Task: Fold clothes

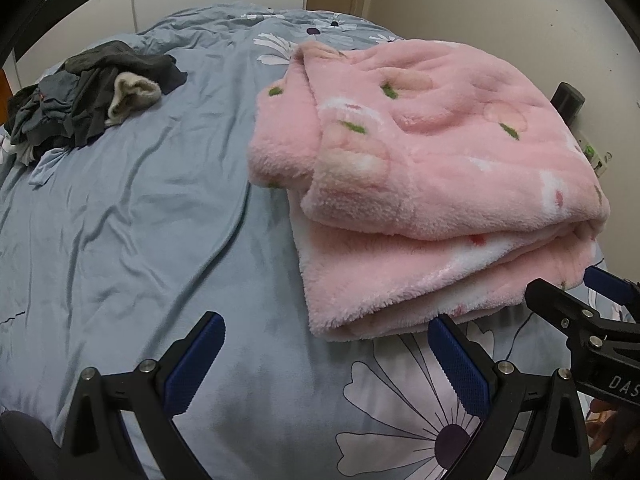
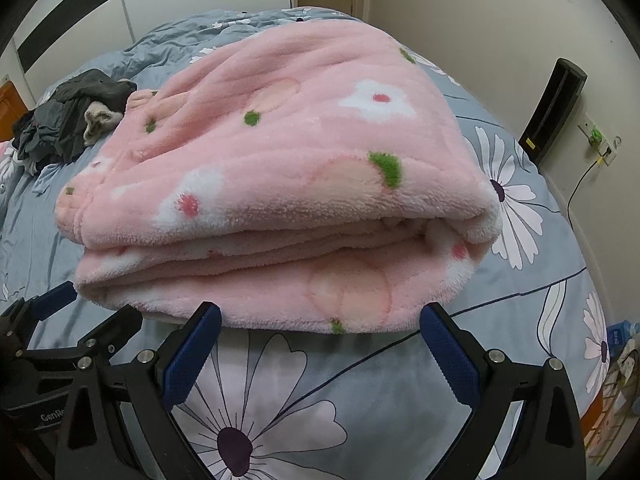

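Note:
A pink fleece garment with white flowers and green spots lies folded in a thick stack on the grey-blue floral bed cover. It fills the middle of the right wrist view. My left gripper is open and empty, just in front of the stack's near left corner. My right gripper is open and empty, right in front of the stack's near edge, not touching it. The right gripper shows at the right edge of the left wrist view. The left gripper shows at the left edge of the right wrist view.
A heap of dark grey clothes with a beige piece lies at the far left of the bed, also seen in the right wrist view. A black upright device and a wall socket with a cable stand by the right wall.

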Motion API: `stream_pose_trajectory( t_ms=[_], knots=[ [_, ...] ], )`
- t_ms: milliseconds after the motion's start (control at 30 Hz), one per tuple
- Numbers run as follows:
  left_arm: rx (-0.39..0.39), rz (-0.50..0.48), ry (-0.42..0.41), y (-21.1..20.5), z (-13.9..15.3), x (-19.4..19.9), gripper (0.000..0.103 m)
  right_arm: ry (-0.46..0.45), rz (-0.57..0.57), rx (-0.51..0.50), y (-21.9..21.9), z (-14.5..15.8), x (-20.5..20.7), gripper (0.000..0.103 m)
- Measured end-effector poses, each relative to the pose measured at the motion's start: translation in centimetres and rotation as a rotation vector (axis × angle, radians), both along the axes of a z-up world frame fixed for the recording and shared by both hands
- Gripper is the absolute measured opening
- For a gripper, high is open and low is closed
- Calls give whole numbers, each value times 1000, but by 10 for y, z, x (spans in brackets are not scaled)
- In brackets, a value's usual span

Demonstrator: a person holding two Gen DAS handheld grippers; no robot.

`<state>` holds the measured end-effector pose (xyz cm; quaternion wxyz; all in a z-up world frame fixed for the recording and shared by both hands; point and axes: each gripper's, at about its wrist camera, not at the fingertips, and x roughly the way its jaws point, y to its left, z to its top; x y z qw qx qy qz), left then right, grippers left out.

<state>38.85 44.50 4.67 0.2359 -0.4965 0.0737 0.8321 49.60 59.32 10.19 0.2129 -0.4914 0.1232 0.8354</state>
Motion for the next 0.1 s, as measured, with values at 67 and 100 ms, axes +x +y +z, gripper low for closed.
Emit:
stream_pose_trajectory(
  t_ms=[67, 100],
  knots=[
    [6, -4, -3, 0, 1, 1, 103, 0, 0, 1, 0, 1, -2, 100],
    [10, -7, -6, 0, 1, 1, 103, 0, -2, 2, 2, 1, -1, 100]
  ],
)
